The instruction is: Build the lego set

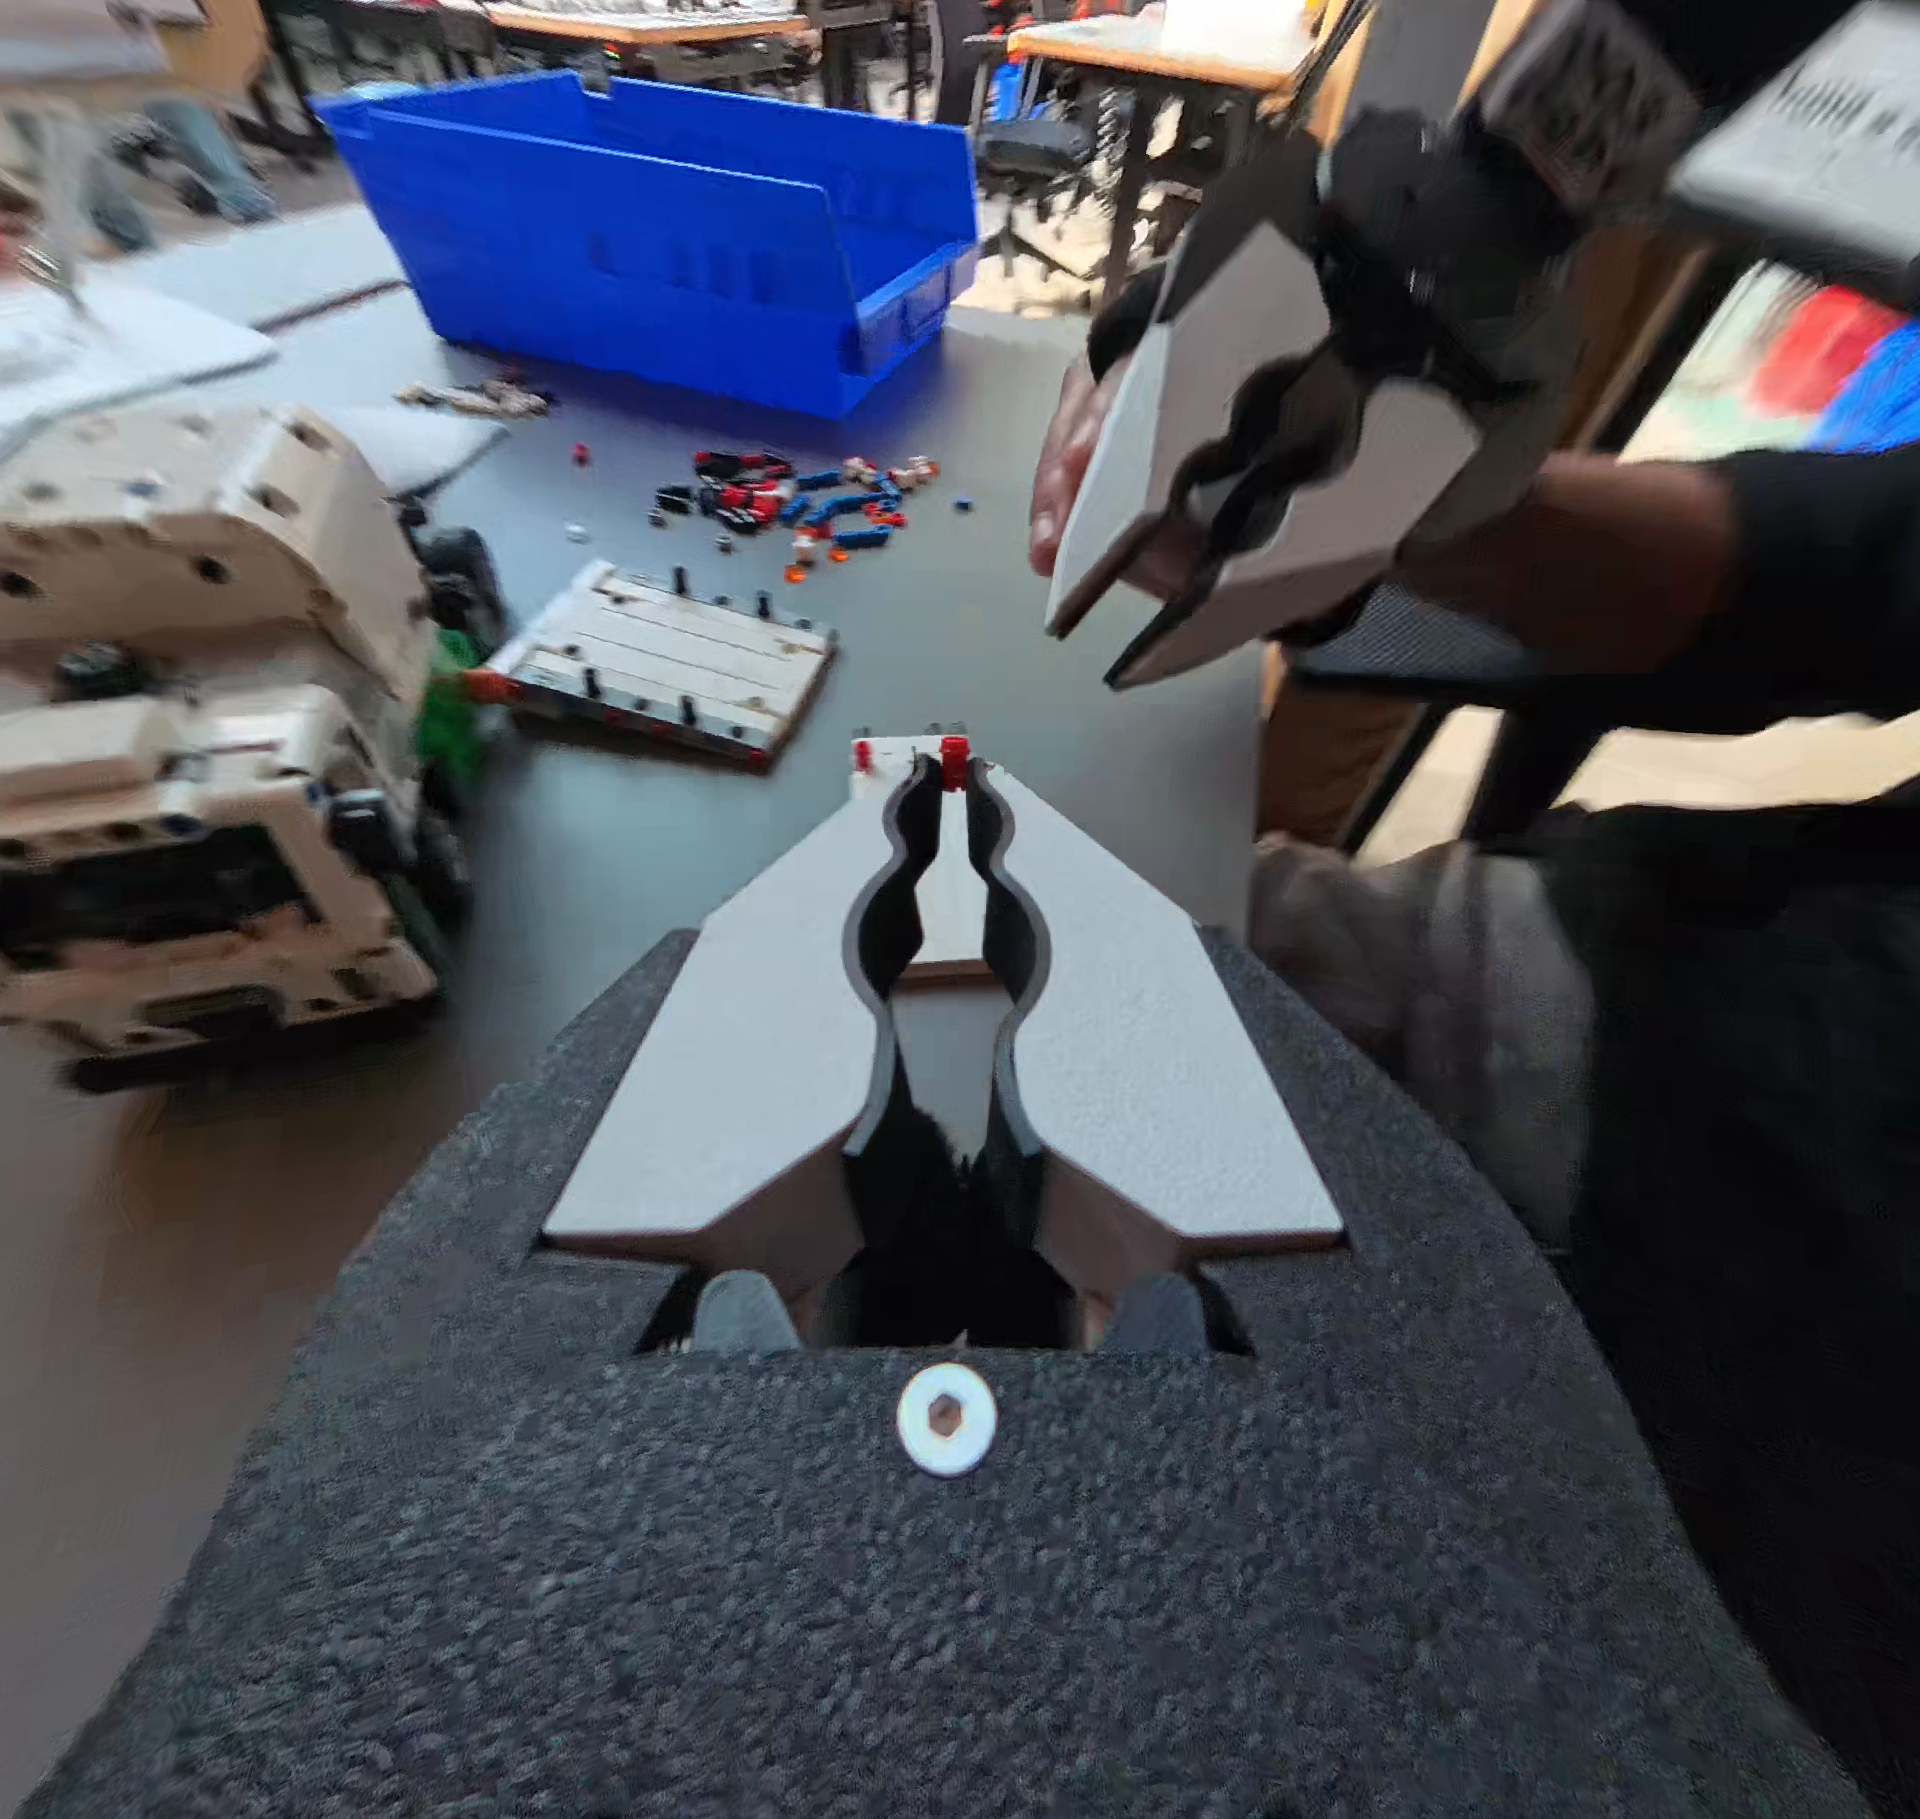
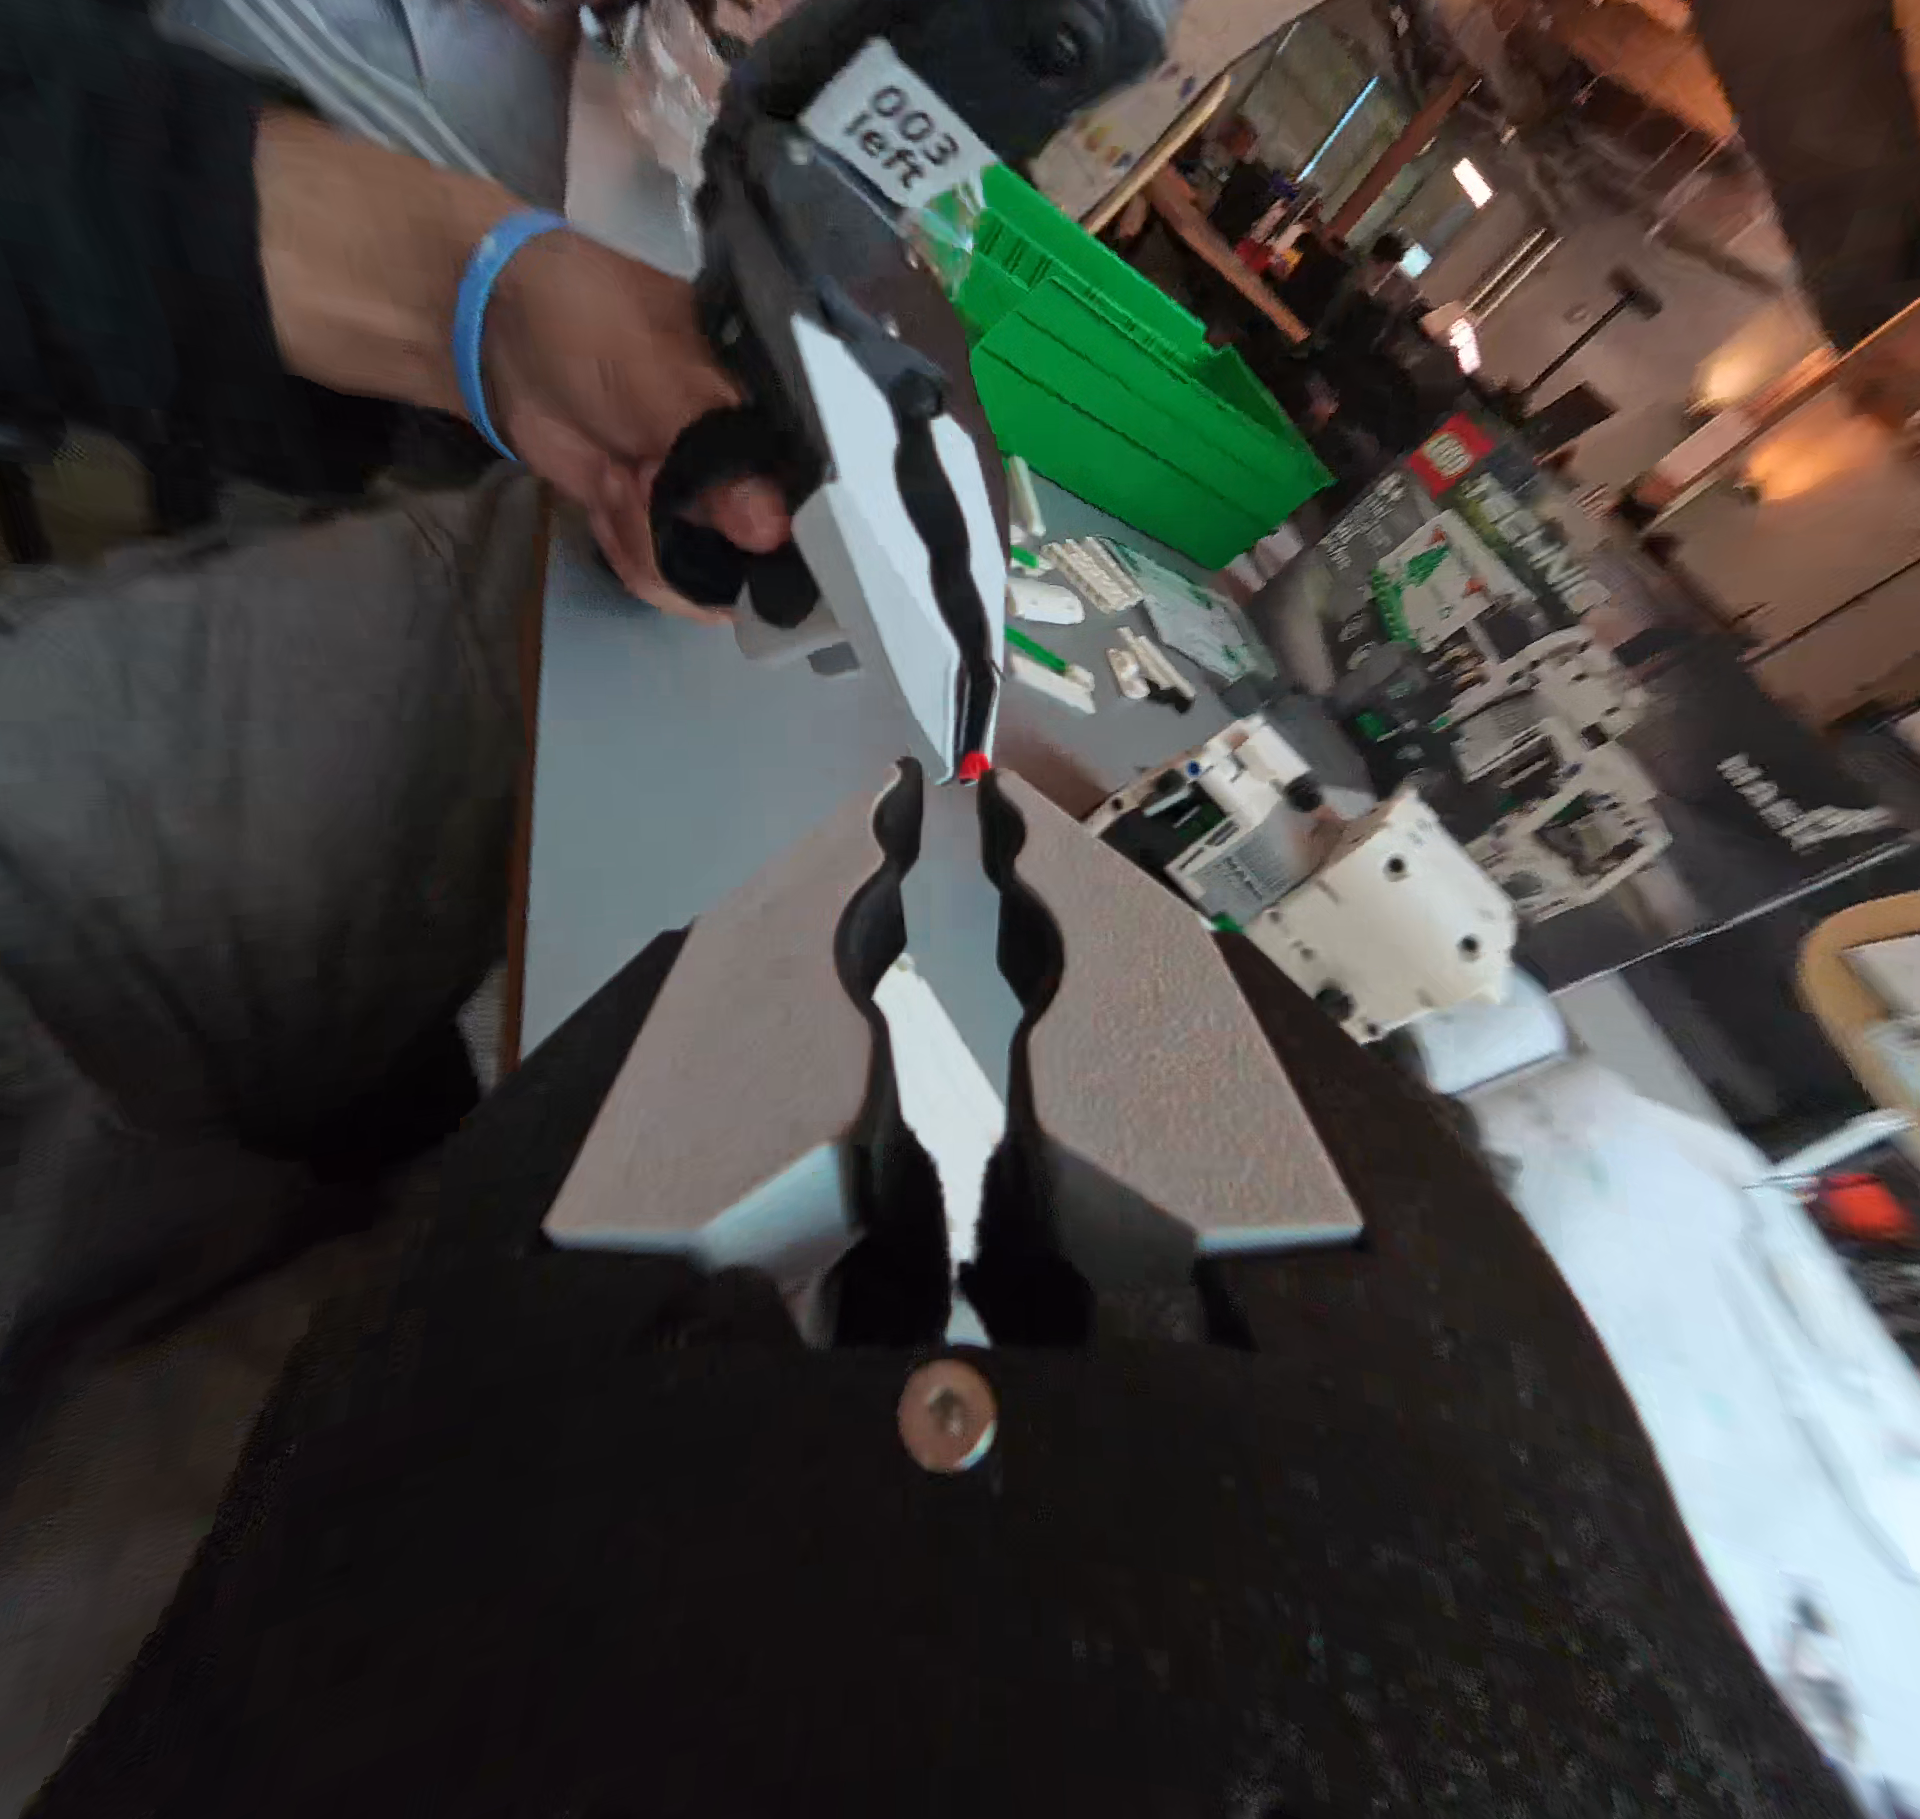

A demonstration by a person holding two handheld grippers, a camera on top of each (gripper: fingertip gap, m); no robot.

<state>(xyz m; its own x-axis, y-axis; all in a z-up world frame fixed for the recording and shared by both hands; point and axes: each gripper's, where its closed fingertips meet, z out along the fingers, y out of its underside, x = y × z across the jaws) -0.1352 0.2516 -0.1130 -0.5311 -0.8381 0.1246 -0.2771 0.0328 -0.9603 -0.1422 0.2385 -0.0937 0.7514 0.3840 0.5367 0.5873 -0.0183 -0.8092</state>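
L gripper clamped on red pin, held above table. My R gripper has fingers apart, nothing btwn them, tips just beside pin.

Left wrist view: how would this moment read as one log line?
left claw: shut on white piece with red pegs | right claw: open, near left claw's tip | table: blue bin, white truck

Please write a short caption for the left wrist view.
Left gripper fingers pinch a small red piece above a grey table.
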